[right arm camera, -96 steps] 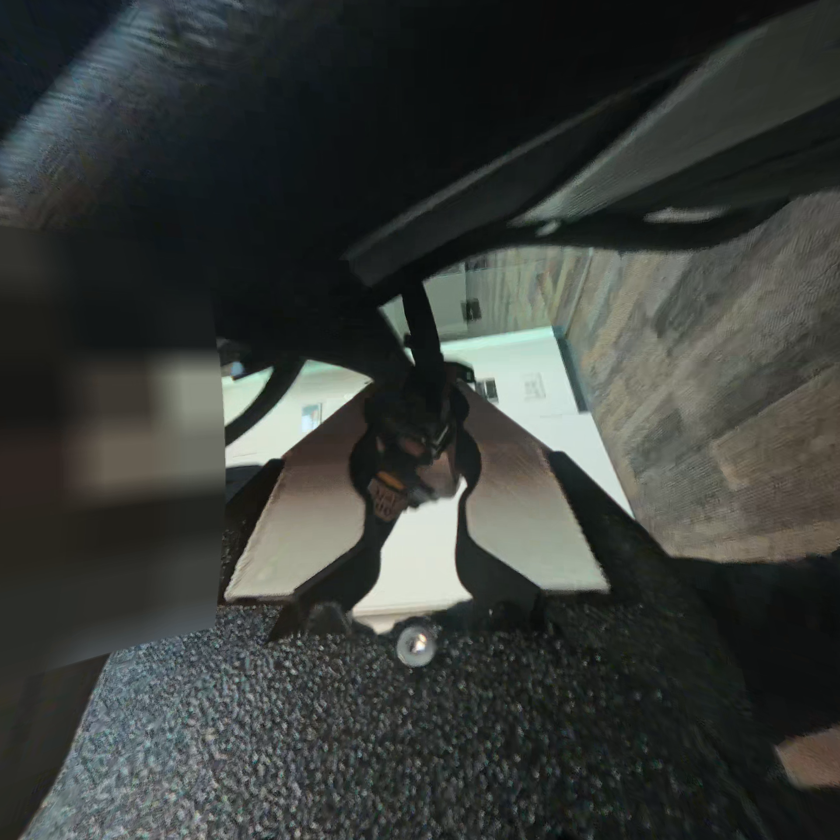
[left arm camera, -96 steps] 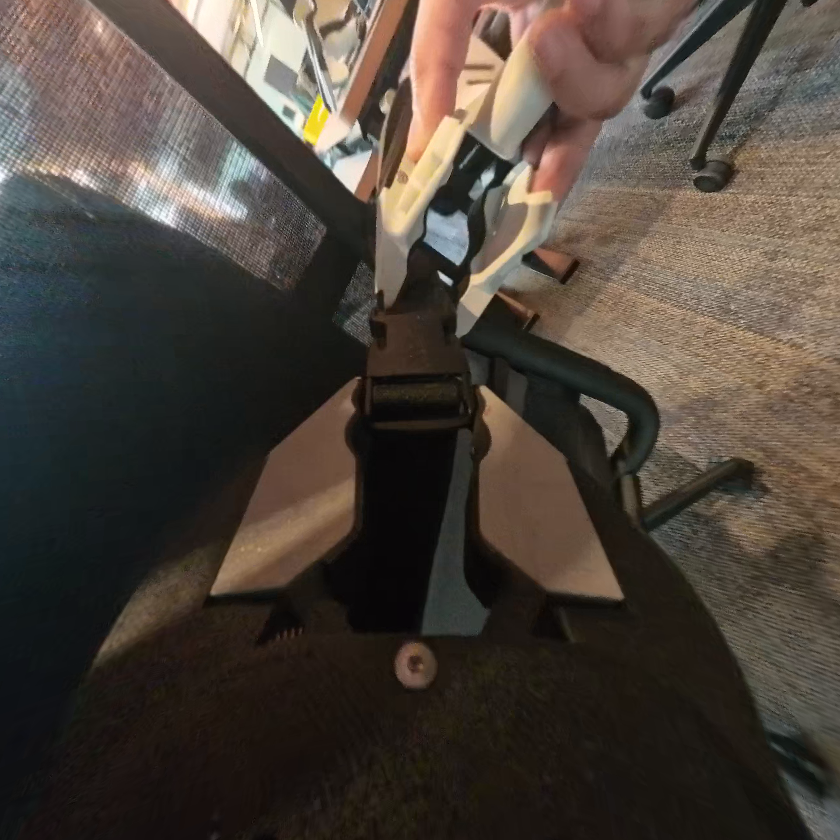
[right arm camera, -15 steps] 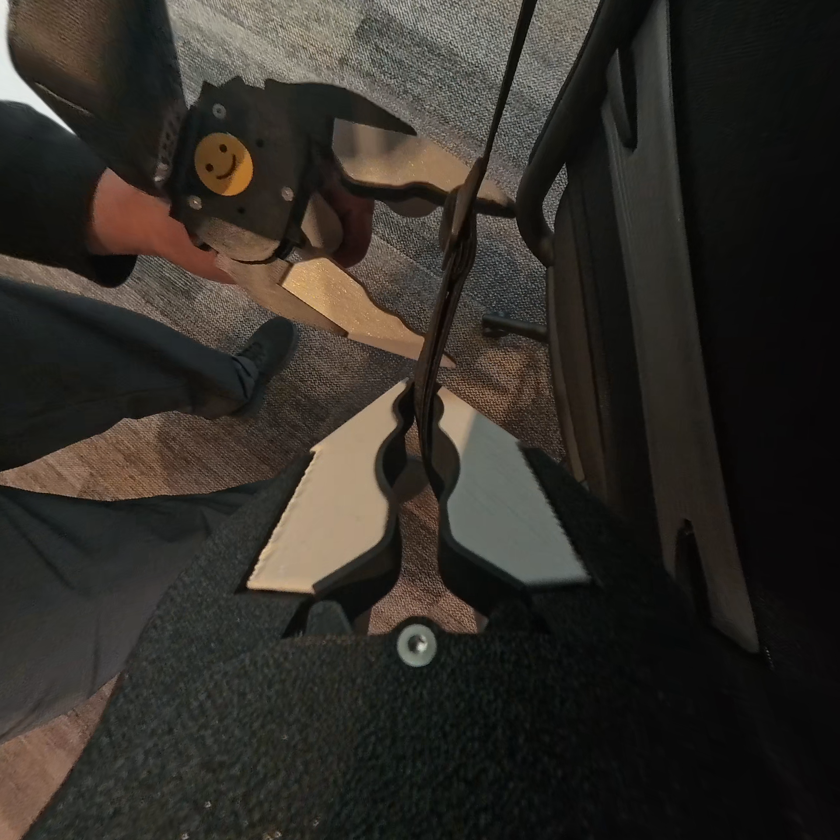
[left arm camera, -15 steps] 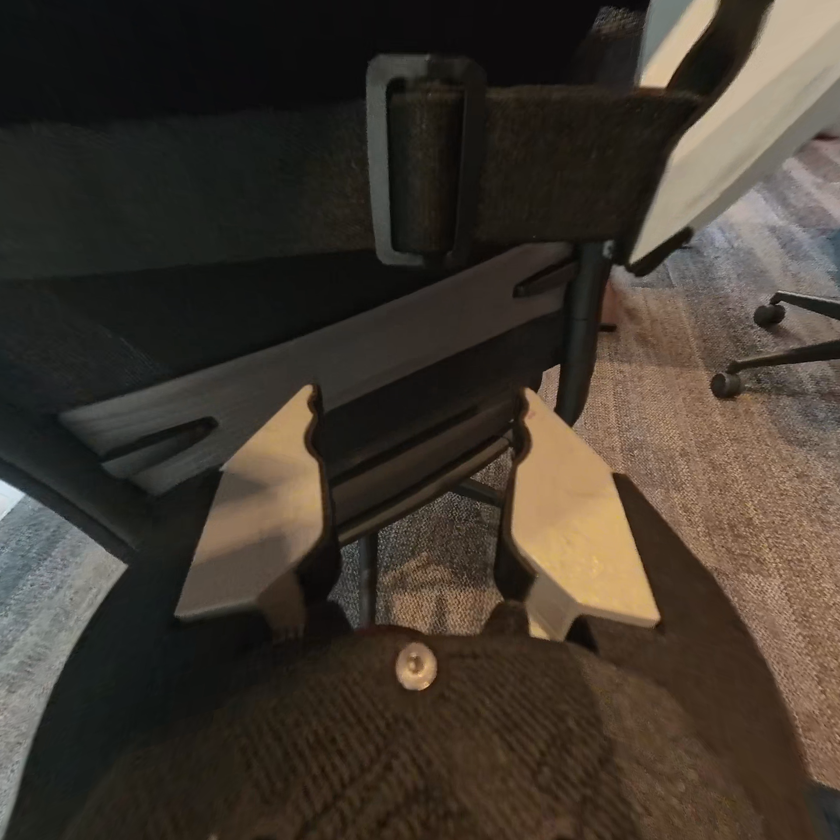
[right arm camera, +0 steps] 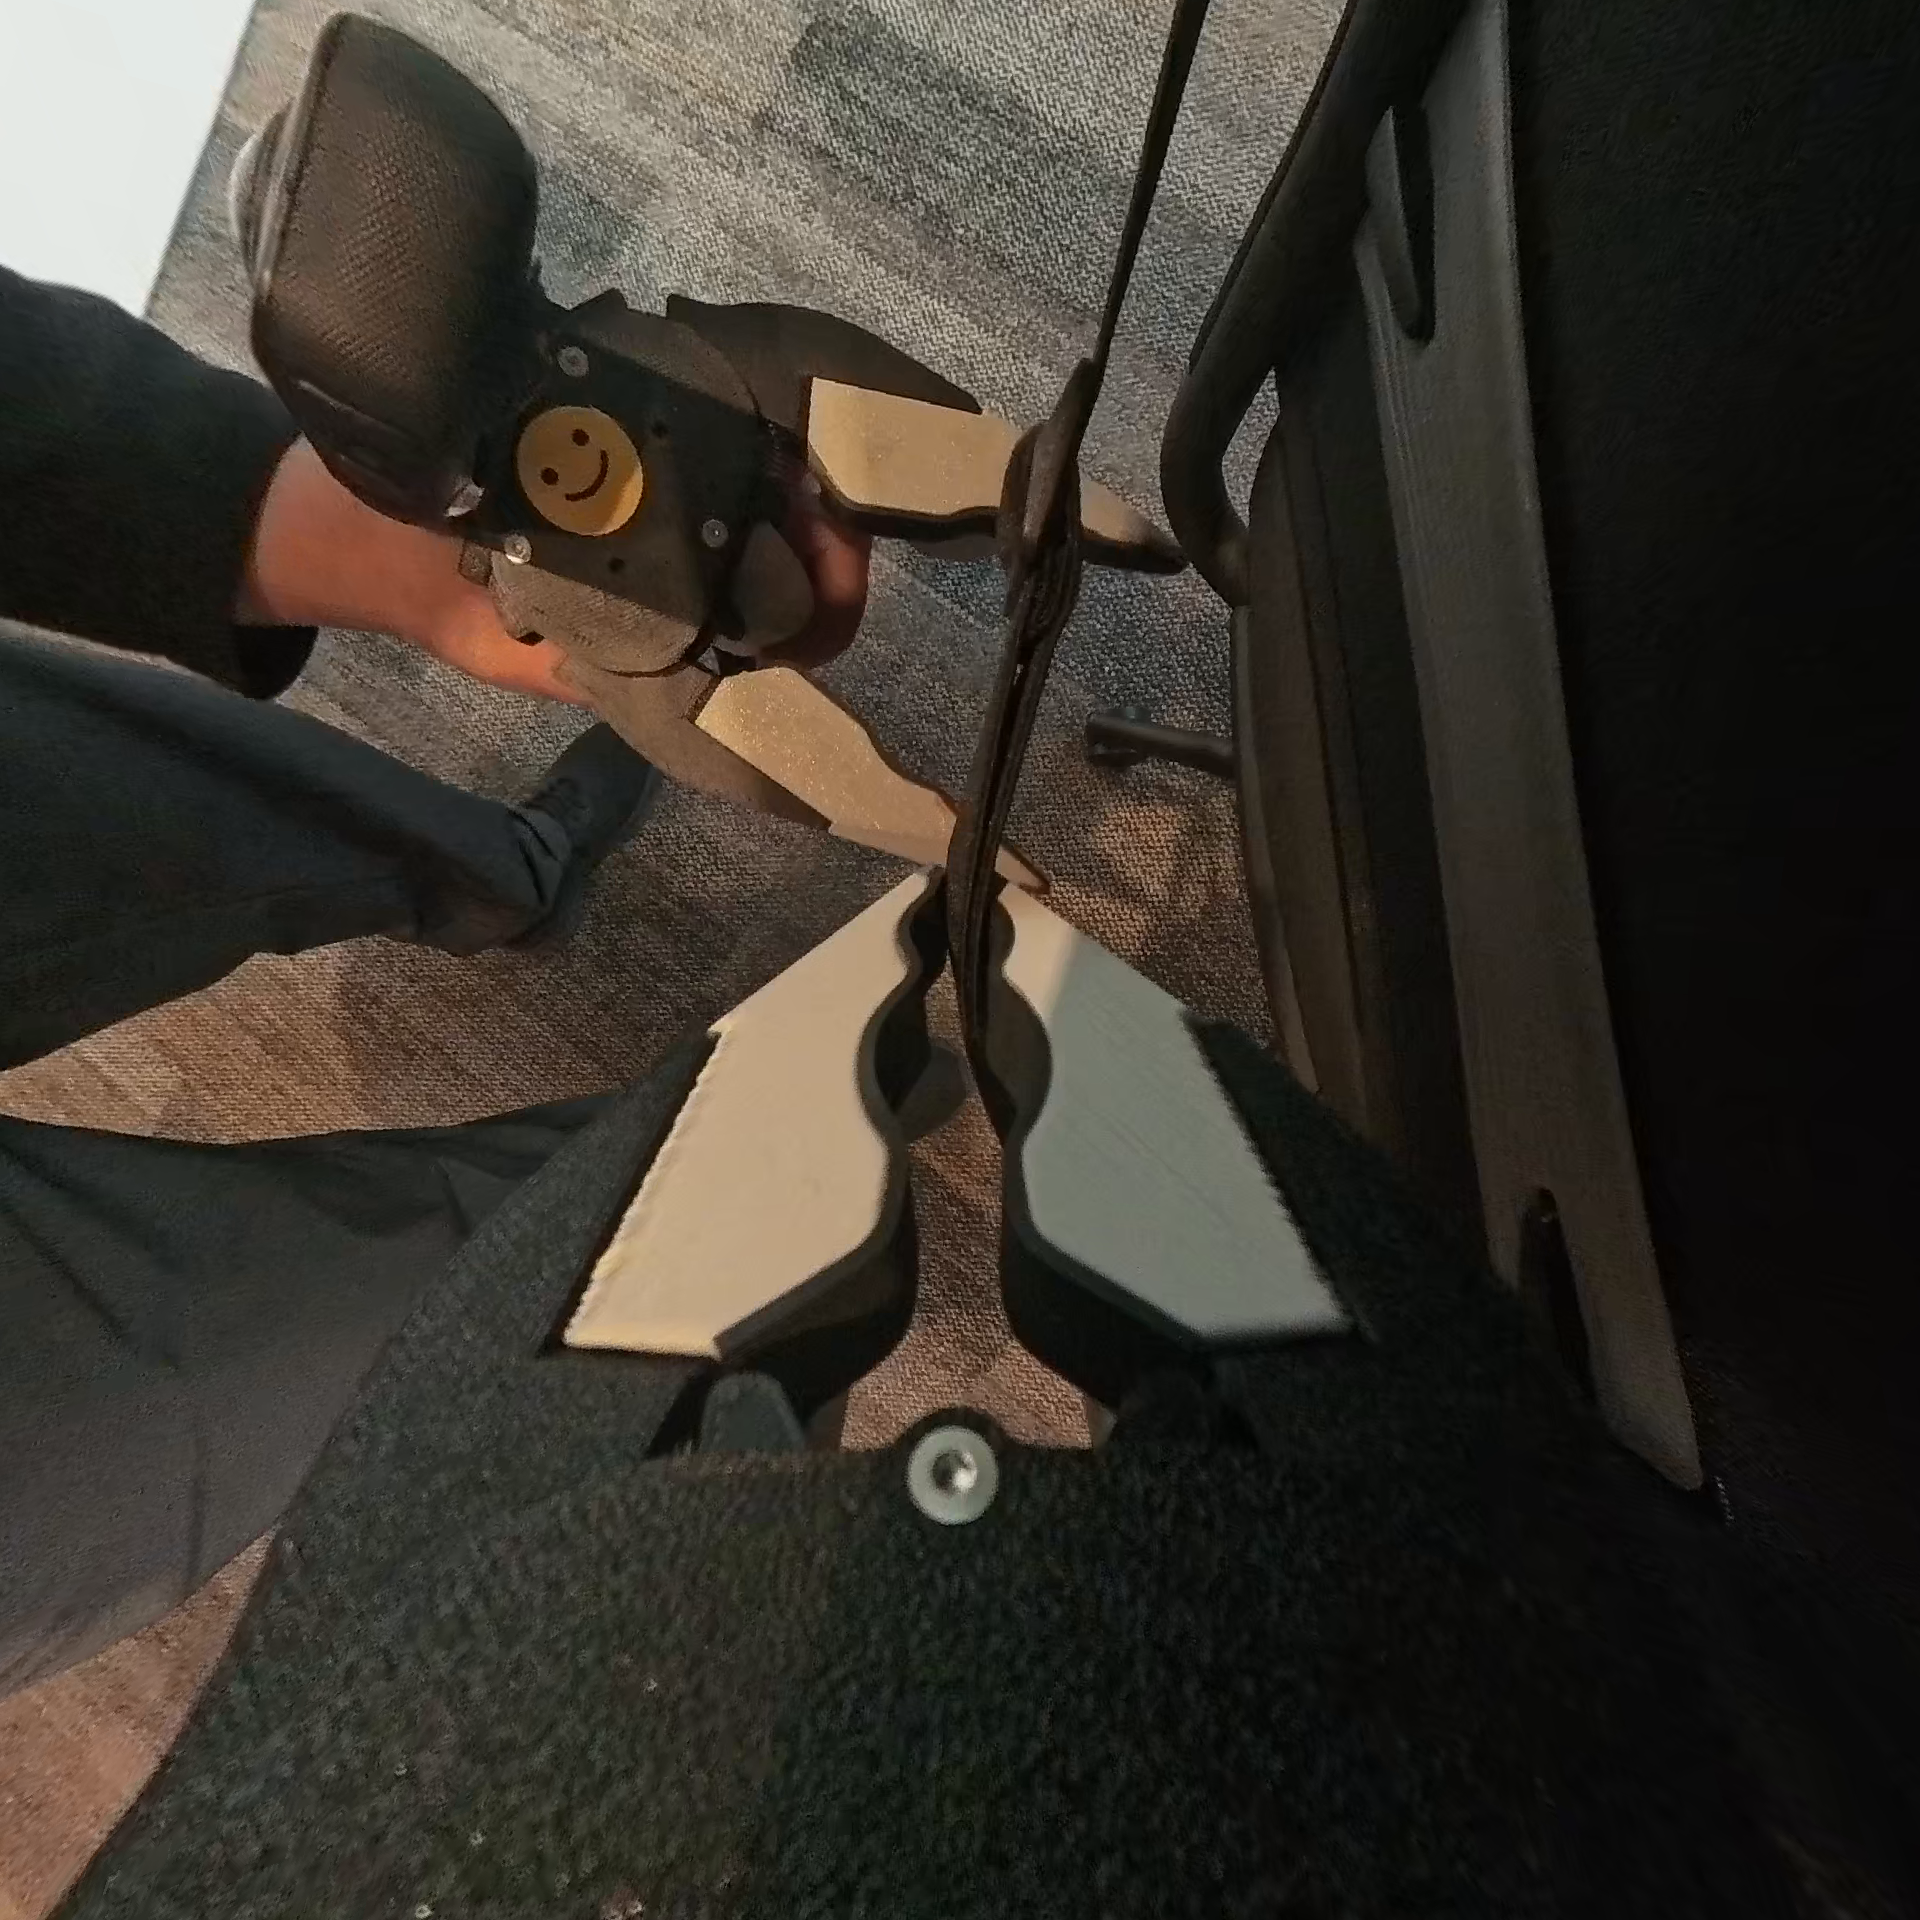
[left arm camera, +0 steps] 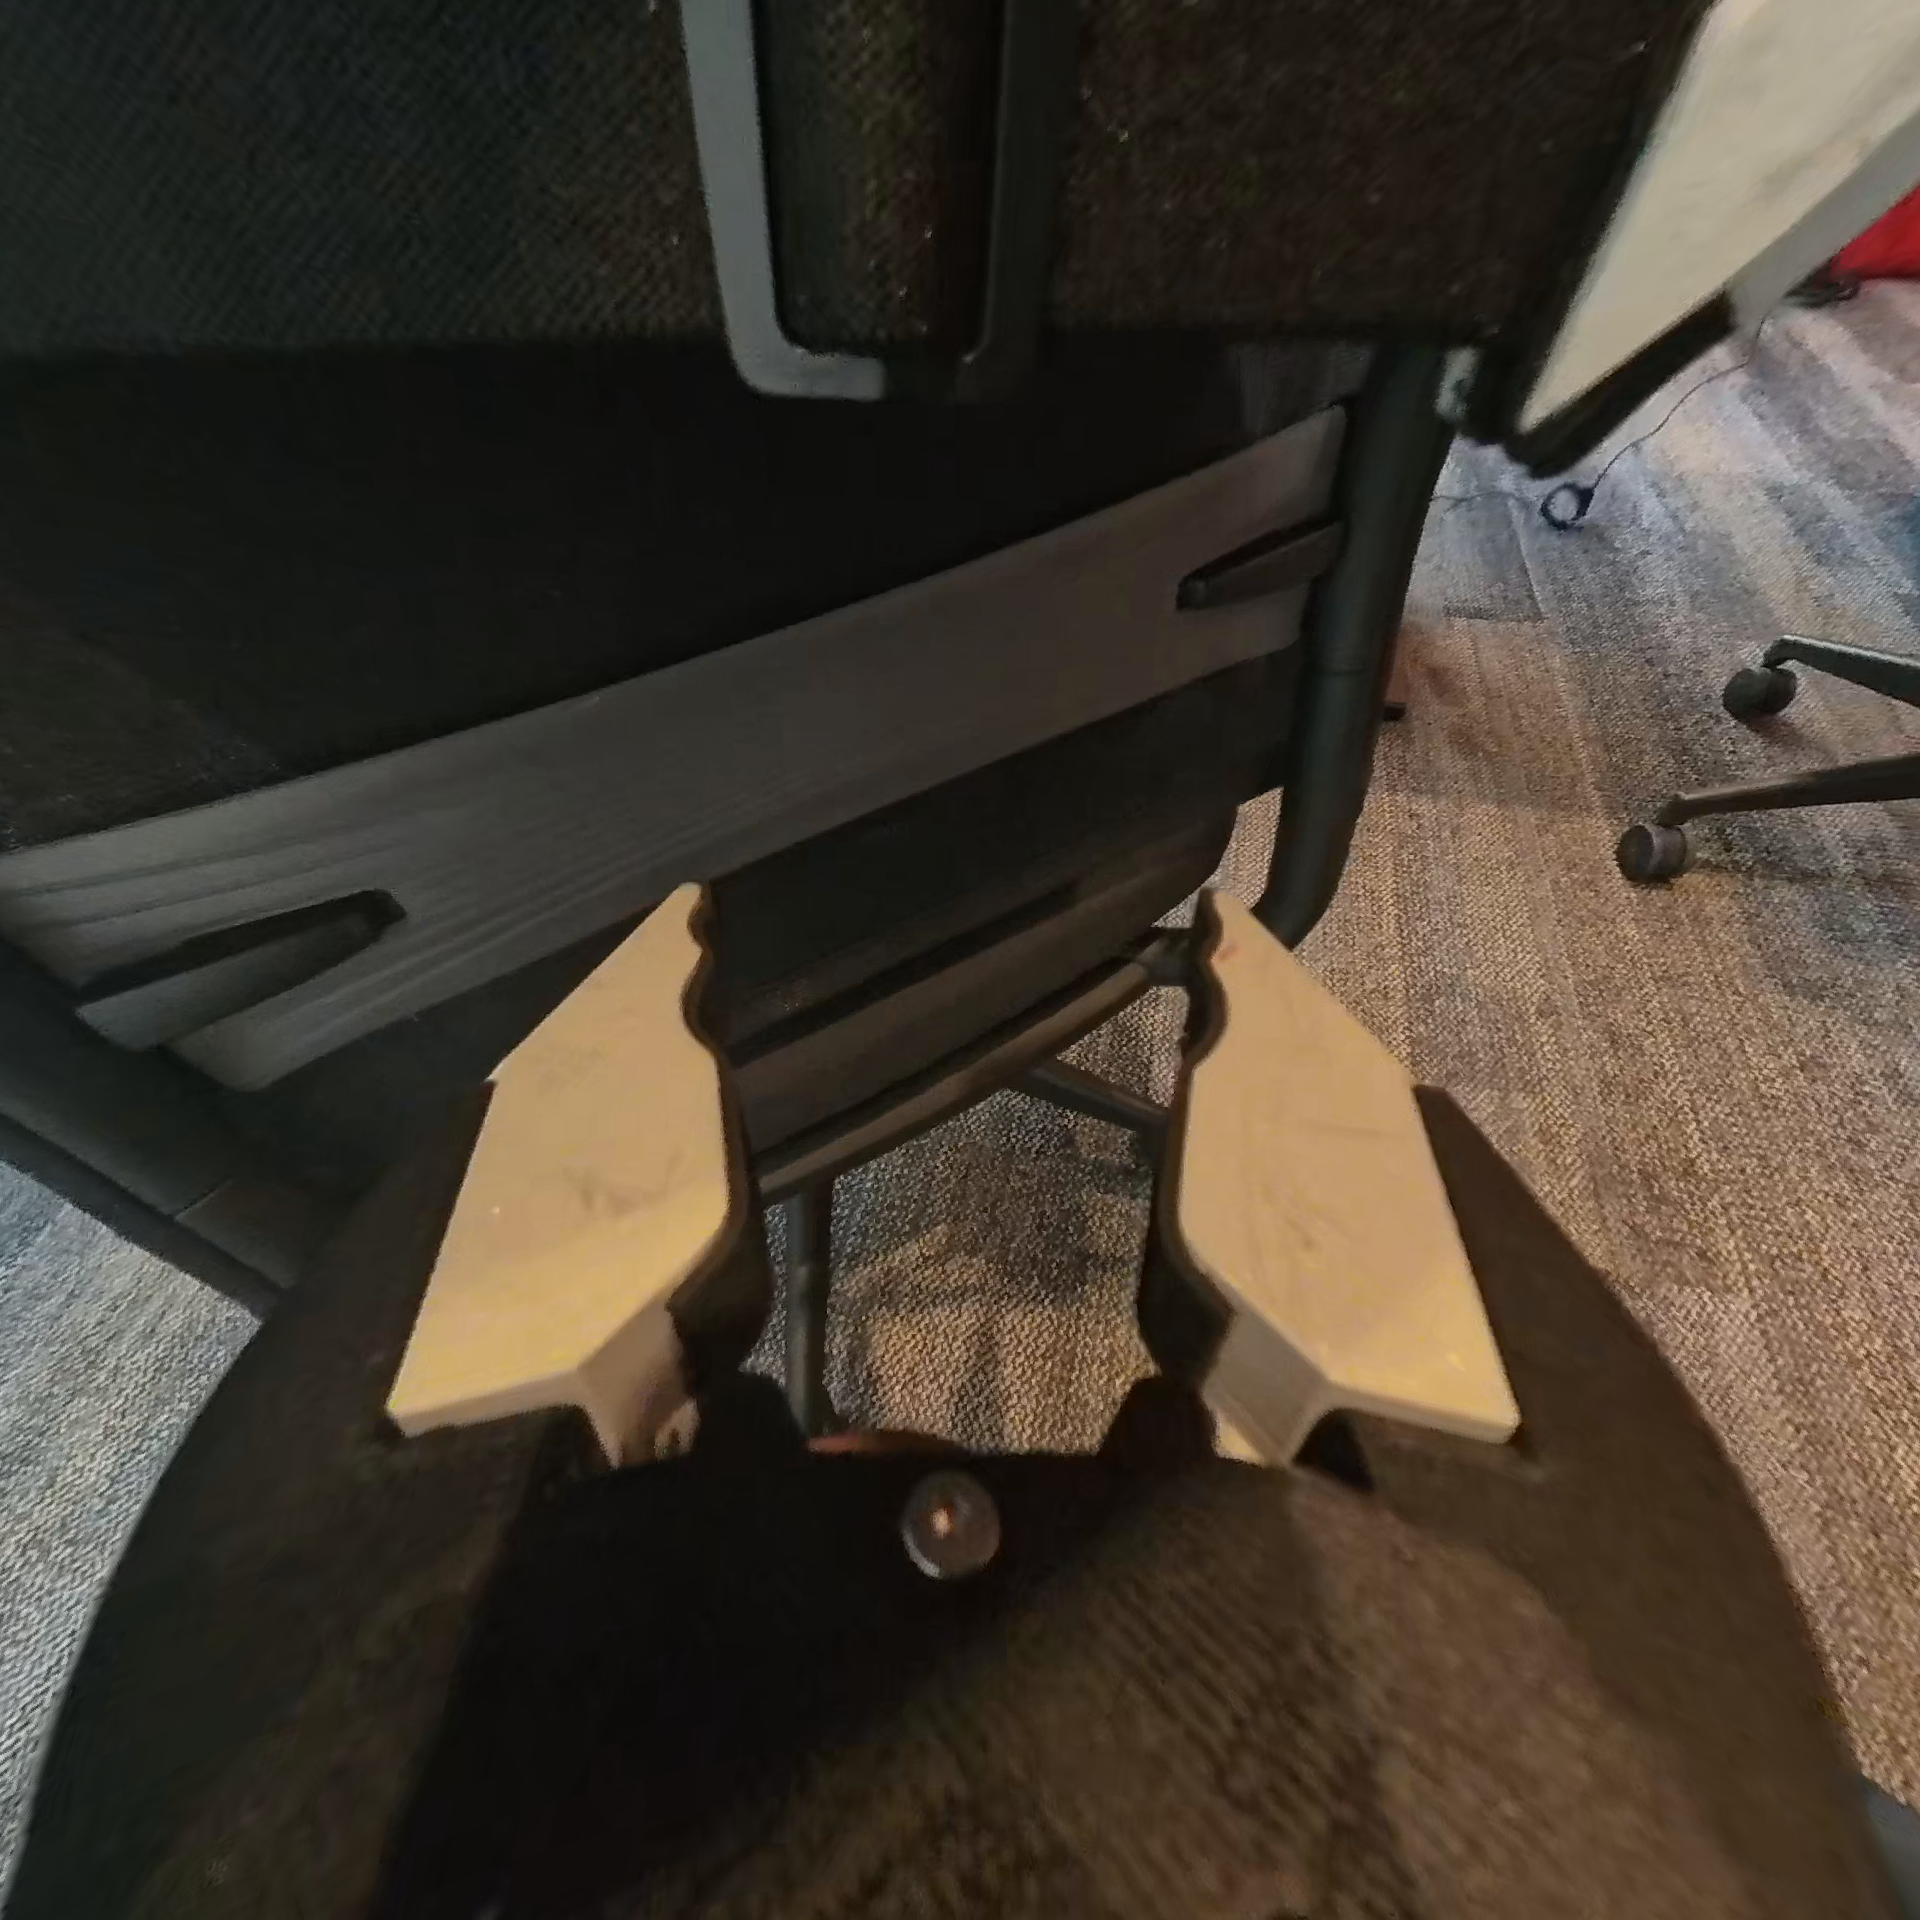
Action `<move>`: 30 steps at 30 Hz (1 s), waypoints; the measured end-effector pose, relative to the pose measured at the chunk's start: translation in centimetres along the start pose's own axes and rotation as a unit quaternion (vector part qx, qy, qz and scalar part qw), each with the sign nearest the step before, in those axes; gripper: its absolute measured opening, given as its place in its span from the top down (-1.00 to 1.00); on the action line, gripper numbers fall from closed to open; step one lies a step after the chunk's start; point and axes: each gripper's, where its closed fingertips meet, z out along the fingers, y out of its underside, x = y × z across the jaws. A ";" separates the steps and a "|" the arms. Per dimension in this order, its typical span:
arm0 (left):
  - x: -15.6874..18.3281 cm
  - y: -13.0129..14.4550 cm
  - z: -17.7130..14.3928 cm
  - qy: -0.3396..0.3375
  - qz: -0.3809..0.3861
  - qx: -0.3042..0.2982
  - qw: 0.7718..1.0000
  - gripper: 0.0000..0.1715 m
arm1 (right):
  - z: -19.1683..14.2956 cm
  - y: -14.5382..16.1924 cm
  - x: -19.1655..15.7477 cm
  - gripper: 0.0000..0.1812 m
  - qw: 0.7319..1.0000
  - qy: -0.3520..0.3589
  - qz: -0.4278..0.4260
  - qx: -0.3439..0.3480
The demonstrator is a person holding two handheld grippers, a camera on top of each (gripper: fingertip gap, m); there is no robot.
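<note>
Pinching the black strap (right arm camera: 1023, 644) beside the chair back (right arm camera: 1538, 831), the right gripper (right arm camera: 961, 914) grips; the left gripper (left arm camera: 951, 961) gapes wide, empty.

The left wrist view looked very close at the back of a black chair (left arm camera: 727, 707), low over the carpet (left arm camera: 1558, 1091). The right wrist view looked down along that chair (right arm camera: 1558, 727), also near. Both showed the chair and carpet.
</note>
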 end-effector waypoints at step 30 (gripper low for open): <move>-4.2 -0.2 -0.7 0.046 0.006 0.003 0.999 0.02 | 0.3 0.1 0.6 0.99 1.000 -0.004 0.015 0.000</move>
